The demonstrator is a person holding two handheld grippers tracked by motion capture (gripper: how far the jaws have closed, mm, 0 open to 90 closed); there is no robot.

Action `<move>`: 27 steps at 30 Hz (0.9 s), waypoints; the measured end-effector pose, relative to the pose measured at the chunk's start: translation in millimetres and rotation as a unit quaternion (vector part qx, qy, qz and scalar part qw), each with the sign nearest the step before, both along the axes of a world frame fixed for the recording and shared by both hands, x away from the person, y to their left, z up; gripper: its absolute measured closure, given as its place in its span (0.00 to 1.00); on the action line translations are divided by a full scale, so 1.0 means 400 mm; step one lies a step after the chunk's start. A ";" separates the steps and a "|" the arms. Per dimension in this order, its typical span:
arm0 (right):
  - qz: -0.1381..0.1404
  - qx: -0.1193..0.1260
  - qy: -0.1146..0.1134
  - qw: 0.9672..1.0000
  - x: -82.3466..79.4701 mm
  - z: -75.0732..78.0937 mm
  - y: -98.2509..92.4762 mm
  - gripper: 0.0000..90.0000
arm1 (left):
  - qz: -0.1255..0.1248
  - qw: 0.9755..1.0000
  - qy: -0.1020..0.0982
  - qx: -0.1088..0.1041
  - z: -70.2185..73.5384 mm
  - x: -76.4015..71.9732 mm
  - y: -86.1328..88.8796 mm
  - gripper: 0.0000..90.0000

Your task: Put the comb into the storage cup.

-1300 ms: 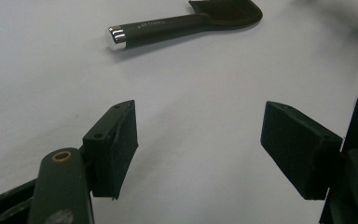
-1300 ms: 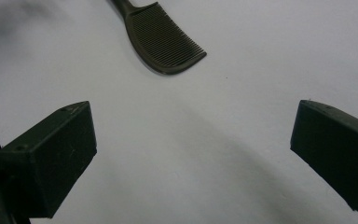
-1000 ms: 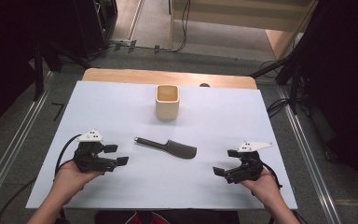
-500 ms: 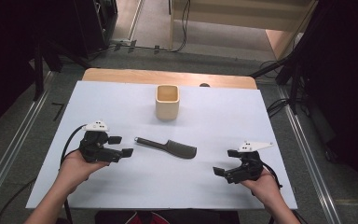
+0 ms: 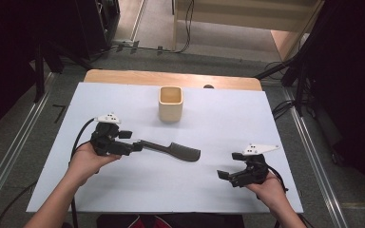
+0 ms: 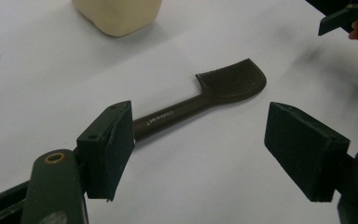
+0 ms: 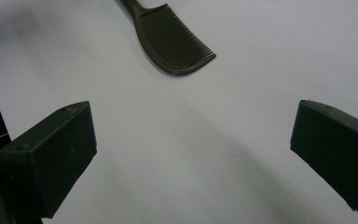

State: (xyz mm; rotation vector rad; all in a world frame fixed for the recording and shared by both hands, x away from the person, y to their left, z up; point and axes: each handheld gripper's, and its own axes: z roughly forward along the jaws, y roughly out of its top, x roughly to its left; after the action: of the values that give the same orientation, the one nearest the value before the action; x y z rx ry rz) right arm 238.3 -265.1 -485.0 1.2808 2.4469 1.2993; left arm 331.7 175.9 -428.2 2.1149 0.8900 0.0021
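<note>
A dark comb lies flat on the white table cover, handle toward the left. My left gripper stands open right at the handle's end. In the left gripper view the comb runs away from the jaws, and its handle tip is hidden behind the left-hand jaw of the left gripper. My right gripper rests open near the front right, apart from the comb. In the right gripper view the comb's toothed head lies ahead of the right gripper, with bare table between the jaws.
A cream square cup stands upright behind the comb, and shows again as the cup at the top of the left gripper view. A wooden table edge runs along the back. Dark stands and cables surround the table.
My left gripper has moved right and slightly forward, up to the comb's handle end. The right gripper and the comb have stayed put.
</note>
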 end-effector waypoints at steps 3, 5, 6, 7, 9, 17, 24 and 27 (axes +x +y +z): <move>0.000 0.000 -0.001 1.000 0.000 0.000 0.000 0.00 | -0.001 1.000 0.009 -0.009 0.002 0.012 -0.005 0.29; -0.001 0.000 -0.001 1.000 0.000 0.000 0.000 0.00 | 0.003 1.000 0.011 -0.014 0.004 0.024 -0.011 0.30; 0.000 -0.001 -0.001 1.000 0.000 0.000 0.000 0.00 | 0.002 1.000 0.010 -0.011 0.006 0.034 -0.019 0.30; 0.000 -0.001 -0.001 1.000 0.000 0.000 0.000 0.00 | 0.002 1.000 0.010 -0.011 0.006 0.034 -0.019 0.30; -0.001 -0.001 0.000 1.000 0.000 0.000 -0.001 0.00 | 0.002 1.000 0.010 -0.008 0.006 0.048 -0.032 0.30; -0.002 -0.001 0.000 1.000 0.001 0.001 -0.005 0.00 | 0.000 1.000 0.010 0.002 -0.001 0.079 -0.064 0.31; -0.004 0.002 -0.001 1.000 0.001 0.001 -0.008 0.00 | 0.000 1.000 0.015 0.011 -0.012 0.111 -0.091 0.31; -0.004 0.004 -0.001 1.000 0.001 0.001 -0.009 0.00 | -0.001 1.000 0.017 0.004 -0.015 0.119 -0.100 0.31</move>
State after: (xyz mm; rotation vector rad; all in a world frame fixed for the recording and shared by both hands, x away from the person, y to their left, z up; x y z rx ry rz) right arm 238.6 -268.7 -484.6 1.2892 2.4359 1.3099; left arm 379.4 136.1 -434.1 2.1298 0.9091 -0.0310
